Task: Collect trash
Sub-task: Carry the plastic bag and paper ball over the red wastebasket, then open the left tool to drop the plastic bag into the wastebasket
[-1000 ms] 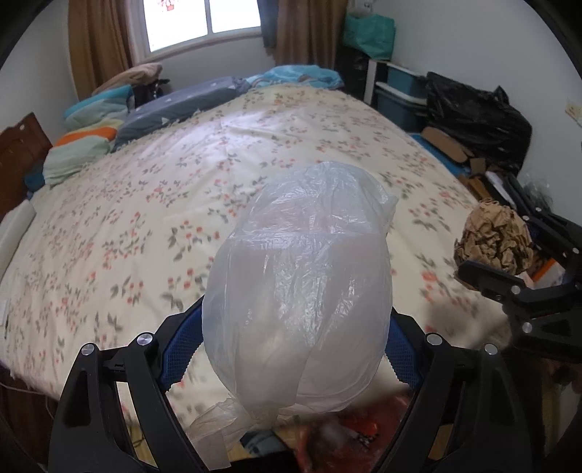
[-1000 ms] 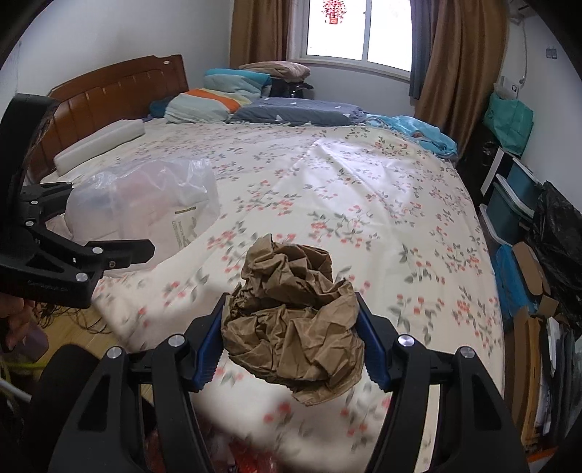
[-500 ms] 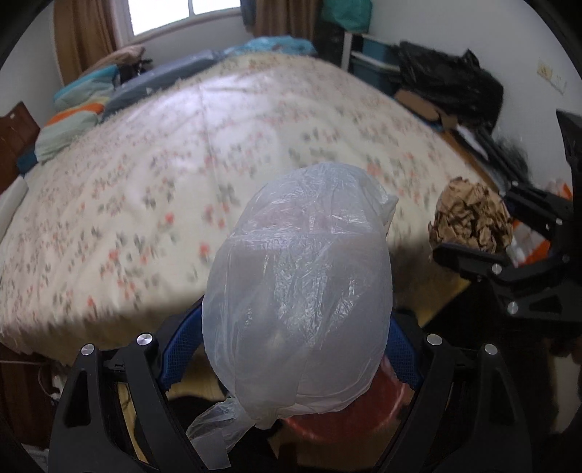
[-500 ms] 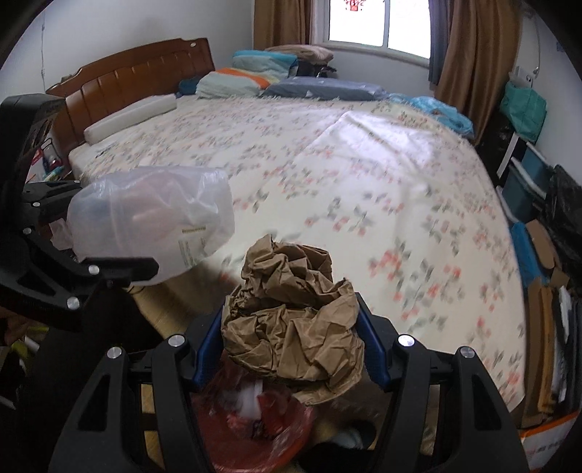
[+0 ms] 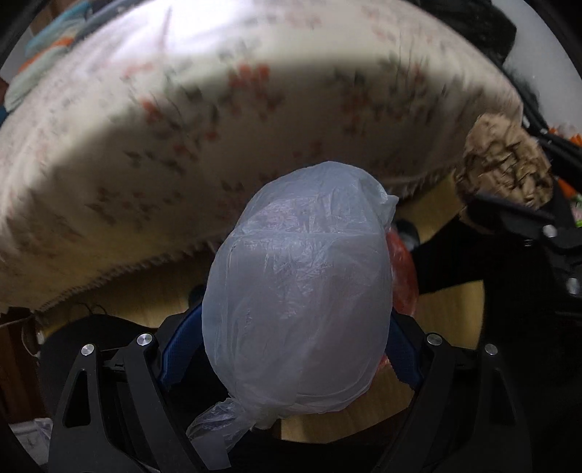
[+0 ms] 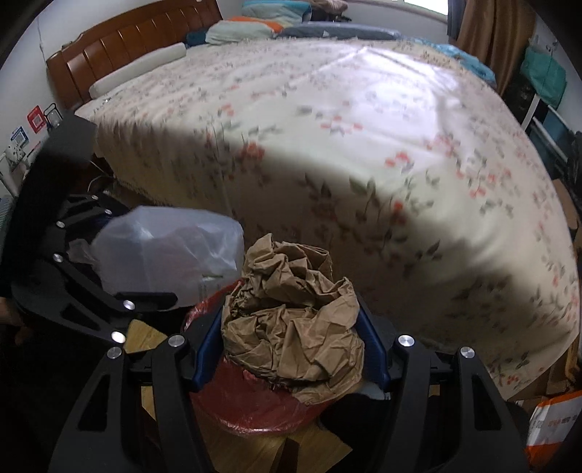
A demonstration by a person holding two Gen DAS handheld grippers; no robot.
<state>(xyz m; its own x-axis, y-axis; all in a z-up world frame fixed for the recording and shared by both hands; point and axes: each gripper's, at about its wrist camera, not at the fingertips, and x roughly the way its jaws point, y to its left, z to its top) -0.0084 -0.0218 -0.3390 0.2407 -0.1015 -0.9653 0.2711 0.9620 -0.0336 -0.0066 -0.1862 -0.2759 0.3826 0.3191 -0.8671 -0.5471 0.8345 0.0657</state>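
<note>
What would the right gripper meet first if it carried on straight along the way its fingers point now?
Apart from the crumpled brown paper it grips, the right gripper would probably meet the bed's floral cover, which hangs straight ahead. The red-lined bin sits lower, below that line. Depth is unclear.

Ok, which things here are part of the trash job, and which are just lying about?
Job: plastic bag in left tongs; brown paper wad in right tongs; red-lined bin.
Lying about: bed, pillows, headboard, boxes.
</note>
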